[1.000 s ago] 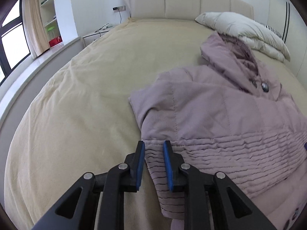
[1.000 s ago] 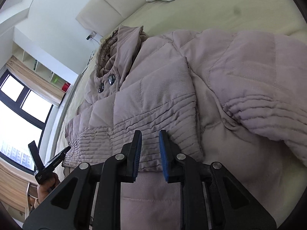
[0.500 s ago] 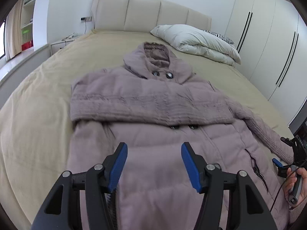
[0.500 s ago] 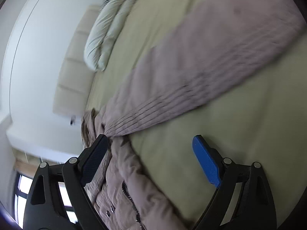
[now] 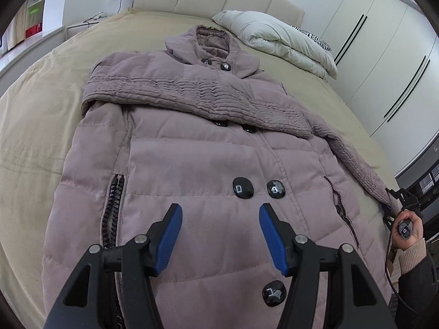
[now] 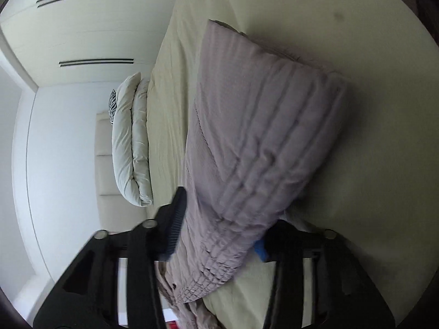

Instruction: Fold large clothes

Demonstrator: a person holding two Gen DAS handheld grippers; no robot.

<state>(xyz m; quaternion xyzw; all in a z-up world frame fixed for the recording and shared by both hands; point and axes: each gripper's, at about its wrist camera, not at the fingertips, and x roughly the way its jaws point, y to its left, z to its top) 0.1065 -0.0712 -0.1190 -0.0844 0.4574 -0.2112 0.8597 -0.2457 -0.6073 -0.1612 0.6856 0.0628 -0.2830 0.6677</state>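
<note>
1. The mauve quilted puffer coat (image 5: 197, 148) lies face up on the beige bed (image 5: 35, 126).
2. Left gripper (image 5: 219, 227) hovers released above its hem.
3. Right gripper (image 6: 219, 227), jaws just closing, clamps the coat's far-right sleeve (image 6: 247, 164).

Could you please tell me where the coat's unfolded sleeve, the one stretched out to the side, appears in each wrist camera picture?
Left wrist view: the unfolded sleeve runs along the coat's right edge toward the right gripper at the far right.
Right wrist view: the same sleeve fills the centre, its cuff between the right gripper's pads.
Shared landmark: the white pillow by the headboard.
</note>
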